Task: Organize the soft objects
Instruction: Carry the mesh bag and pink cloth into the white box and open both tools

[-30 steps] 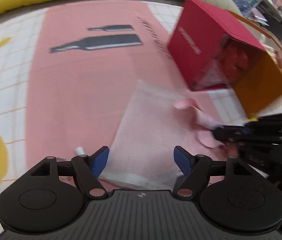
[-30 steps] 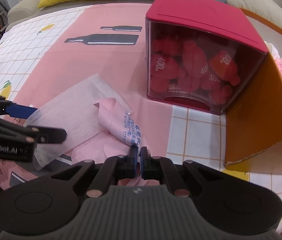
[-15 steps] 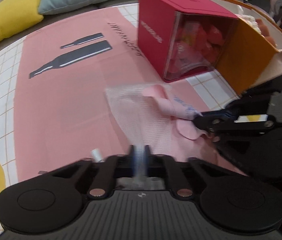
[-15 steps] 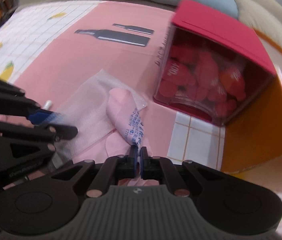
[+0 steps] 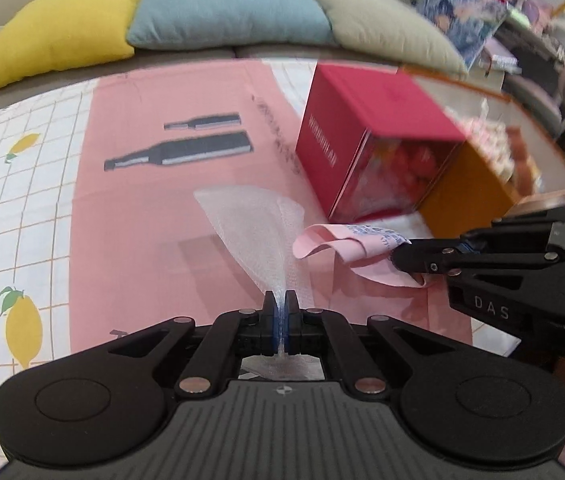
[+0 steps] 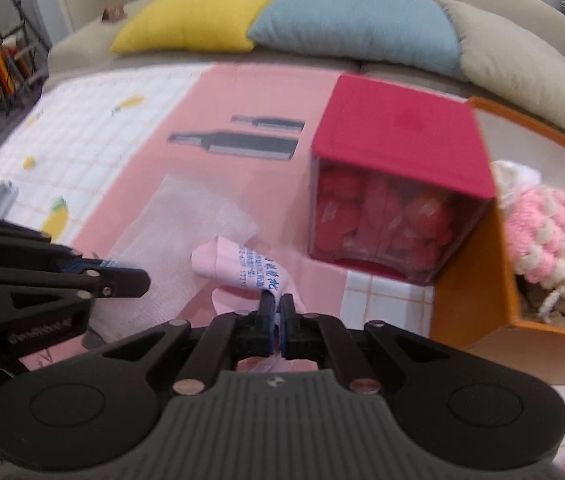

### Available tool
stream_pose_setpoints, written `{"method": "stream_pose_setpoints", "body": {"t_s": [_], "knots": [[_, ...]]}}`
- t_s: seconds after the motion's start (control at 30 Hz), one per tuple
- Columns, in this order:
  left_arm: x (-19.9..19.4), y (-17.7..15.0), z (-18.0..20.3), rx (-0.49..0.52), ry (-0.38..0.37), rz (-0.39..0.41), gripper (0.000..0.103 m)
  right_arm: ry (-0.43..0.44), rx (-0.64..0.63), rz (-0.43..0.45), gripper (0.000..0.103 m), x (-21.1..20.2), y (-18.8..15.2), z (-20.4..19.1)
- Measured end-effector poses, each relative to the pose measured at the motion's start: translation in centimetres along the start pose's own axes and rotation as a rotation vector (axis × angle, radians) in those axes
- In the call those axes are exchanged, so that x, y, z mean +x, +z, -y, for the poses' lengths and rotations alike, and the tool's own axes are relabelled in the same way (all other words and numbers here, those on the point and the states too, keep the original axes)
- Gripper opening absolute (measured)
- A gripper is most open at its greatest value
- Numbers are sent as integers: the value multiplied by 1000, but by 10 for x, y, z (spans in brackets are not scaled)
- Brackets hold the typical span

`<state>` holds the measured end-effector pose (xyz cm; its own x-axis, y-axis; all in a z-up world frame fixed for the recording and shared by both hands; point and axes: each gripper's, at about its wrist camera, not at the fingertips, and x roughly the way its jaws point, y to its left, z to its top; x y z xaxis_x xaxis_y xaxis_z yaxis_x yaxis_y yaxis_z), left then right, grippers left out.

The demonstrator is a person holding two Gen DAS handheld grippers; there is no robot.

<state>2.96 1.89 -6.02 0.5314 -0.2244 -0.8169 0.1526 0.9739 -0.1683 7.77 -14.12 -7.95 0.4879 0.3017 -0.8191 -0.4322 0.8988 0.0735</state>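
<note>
Two tongs each held one soft thing. The left tongs (image 5: 280, 312) were pressed together on the near edge of a thin white mesh bag (image 5: 260, 224), so the bag hung up off the bench (image 5: 34, 168) and fanned out like a little tent. The right tongs (image 6: 277, 312) were clamped on a pink soft packet (image 6: 238, 266) with blue writing on it. The packet was held just beside the bag, at its right edge, also up off the pink cloth (image 5: 130, 216).

I think each was pinched by one end so that the two soft things could be pulled apart or the packet slid into the bag. Which one, I could not tell, because the picture was a bit blurry there.

Behind them stood a red box (image 6: 398, 160) with a clear front, full of red pieces. Next to it sat an orange box (image 6: 478, 280) with a fluffy pink and white thing (image 6: 550, 232) inside. That may be where soft things go.
</note>
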Motion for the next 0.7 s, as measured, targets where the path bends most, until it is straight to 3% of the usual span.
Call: {"method": "stream_pose_setpoints", "body": {"t_s": [0.37,0.53,0.7], "knots": [[-49,42,44,44,-127,177,2,-89,148,160,0,-80,10,61],[-45,71,78,90,-227,202,2,-154,242,227,0,-110,9,103],[-32,102,122,182,-271,195,2,-192,365,270,0,-125,7,149]]}}
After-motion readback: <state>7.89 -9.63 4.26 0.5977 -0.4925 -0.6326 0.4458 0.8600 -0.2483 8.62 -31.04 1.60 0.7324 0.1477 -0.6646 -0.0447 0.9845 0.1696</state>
